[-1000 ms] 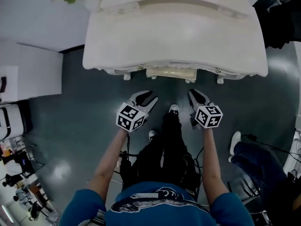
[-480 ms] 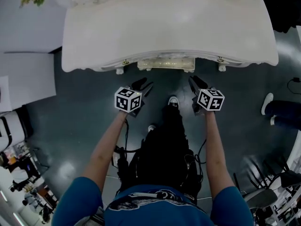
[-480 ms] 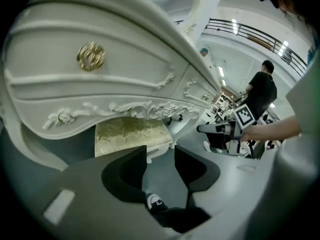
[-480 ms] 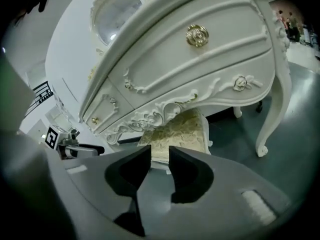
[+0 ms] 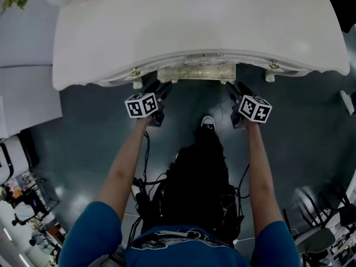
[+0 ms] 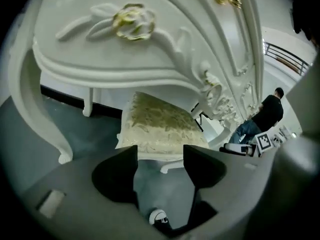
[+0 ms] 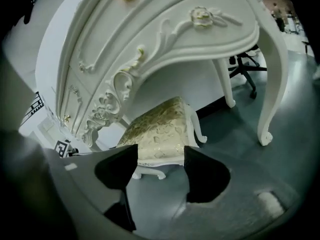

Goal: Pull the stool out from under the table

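Observation:
The stool [image 5: 196, 72] has a cream-gold cushion and white carved legs. It stands tucked under the white ornate table [image 5: 194, 26], with only its front edge showing in the head view. My left gripper [image 5: 160, 88] is at the stool's front left corner and my right gripper [image 5: 235, 88] at its front right. Both have just been opening and stand open with nothing between the jaws. In the left gripper view the left gripper [image 6: 160, 151] frames the stool [image 6: 157, 126] just ahead. The right gripper [image 7: 160, 151] likewise faces the stool [image 7: 160, 131], apart from it.
Curved table legs [image 6: 55, 134] [image 7: 272, 84] flank the stool on dark grey floor. The person's shoe [image 5: 207, 122] is between the grippers. Another person [image 6: 267, 116] is off to the right. An office chair [image 7: 245, 64] stands behind the table. White cabinets [image 5: 22, 93] line the left.
Both grippers have moved forward and down to the stool's front edge under the table. Their jaws now stand wider apart. The head view has come closer over the table.

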`<act>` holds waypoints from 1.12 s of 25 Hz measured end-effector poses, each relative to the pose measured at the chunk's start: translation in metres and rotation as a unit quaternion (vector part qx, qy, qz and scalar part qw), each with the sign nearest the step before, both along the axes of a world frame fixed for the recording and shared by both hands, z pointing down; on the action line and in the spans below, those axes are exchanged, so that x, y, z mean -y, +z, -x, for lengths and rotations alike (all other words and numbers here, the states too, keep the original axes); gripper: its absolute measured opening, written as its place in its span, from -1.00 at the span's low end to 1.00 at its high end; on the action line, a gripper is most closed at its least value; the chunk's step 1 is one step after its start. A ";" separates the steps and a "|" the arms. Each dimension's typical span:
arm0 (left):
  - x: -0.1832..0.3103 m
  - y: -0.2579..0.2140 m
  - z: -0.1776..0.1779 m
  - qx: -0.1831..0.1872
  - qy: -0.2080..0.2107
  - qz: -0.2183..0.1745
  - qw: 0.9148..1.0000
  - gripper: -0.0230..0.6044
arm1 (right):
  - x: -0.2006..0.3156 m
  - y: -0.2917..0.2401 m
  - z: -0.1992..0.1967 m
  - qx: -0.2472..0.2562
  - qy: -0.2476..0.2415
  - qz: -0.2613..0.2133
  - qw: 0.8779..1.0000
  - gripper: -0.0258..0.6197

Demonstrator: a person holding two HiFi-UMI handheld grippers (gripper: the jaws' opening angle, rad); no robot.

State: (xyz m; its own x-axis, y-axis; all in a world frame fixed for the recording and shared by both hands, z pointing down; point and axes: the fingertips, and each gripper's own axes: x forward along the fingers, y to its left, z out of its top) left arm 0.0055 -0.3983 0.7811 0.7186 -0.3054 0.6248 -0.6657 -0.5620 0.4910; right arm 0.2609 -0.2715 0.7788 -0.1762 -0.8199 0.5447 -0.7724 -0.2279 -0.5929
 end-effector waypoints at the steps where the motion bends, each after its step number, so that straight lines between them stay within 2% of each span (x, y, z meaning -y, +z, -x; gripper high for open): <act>1: 0.006 0.005 0.003 -0.013 -0.018 0.005 1.000 0.00 | 0.003 0.005 -0.003 0.008 0.009 -0.003 1.000 -0.01; 3: 0.016 0.011 0.008 -0.050 -0.055 0.017 0.997 0.10 | 0.009 0.013 -0.006 0.029 0.029 -0.013 0.999 0.07; 6: 0.029 0.017 0.012 -0.106 -0.107 0.030 0.988 0.32 | 0.016 0.024 -0.012 0.056 0.058 -0.023 0.997 0.14; 12: 0.041 0.047 0.012 -0.120 -0.121 0.048 0.984 0.48 | 0.026 0.047 -0.019 0.071 0.088 -0.017 0.993 0.30; 14: 0.046 0.049 0.009 -0.157 -0.141 0.064 0.975 0.55 | 0.029 0.053 -0.018 0.089 0.096 -0.022 0.991 0.31; 16: 0.053 0.046 0.006 -0.209 -0.164 0.080 0.961 0.63 | 0.033 0.057 -0.015 0.114 0.103 -0.030 0.988 0.31; 18: 0.061 0.047 0.004 -0.239 -0.179 0.086 0.951 0.65 | 0.036 0.060 -0.012 0.132 0.111 -0.038 0.984 0.31; 20: 0.065 0.054 0.001 -0.232 -0.177 0.088 0.952 0.65 | 0.038 0.064 -0.012 0.134 0.122 -0.041 0.983 0.31; 24: 0.066 0.069 0.002 -0.194 -0.154 0.078 0.966 0.55 | 0.035 0.065 -0.012 0.132 0.125 -0.051 0.982 0.28; 26: 0.069 0.070 0.002 -0.197 -0.144 0.075 0.967 0.54 | 0.035 0.064 -0.011 0.129 0.122 -0.056 0.983 0.19; 28: 0.071 0.064 -0.001 -0.191 -0.122 0.058 0.972 0.48 | 0.032 0.063 -0.010 0.123 0.117 -0.055 0.984 0.07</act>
